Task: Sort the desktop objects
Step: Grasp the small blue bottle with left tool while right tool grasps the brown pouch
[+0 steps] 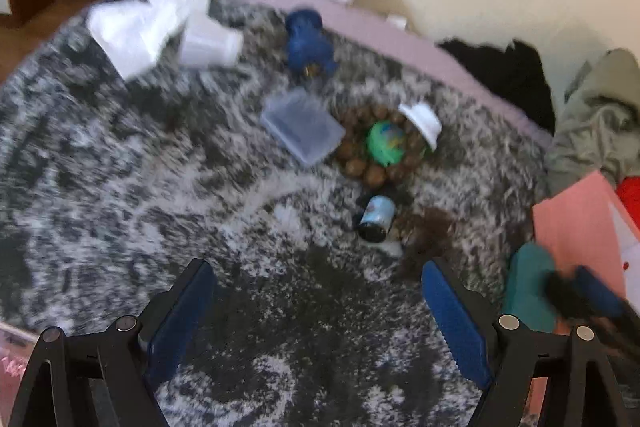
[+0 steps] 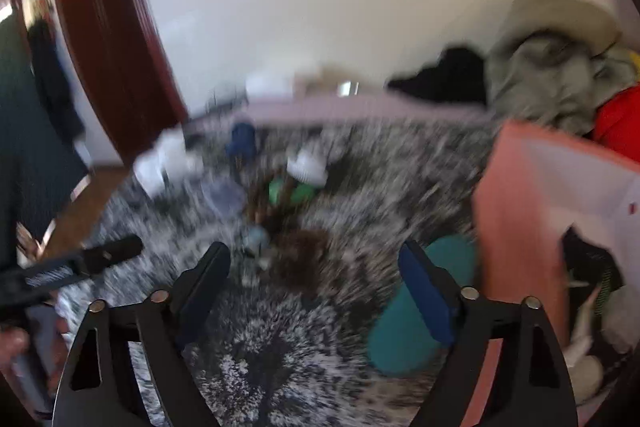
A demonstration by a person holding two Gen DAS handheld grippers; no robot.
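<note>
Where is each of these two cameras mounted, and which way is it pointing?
Left wrist view: sits on the left gripper, open and empty, looking forward and down over the grey shaggy blanket at the green ball inside the bead ring; the right gripper shows at its right edge.
Right wrist view: sits on the right gripper, also open, facing the same clutter, blurred; the left gripper shows at left.
Shared: blanket, green ball, pink folder, teal case.
</note>
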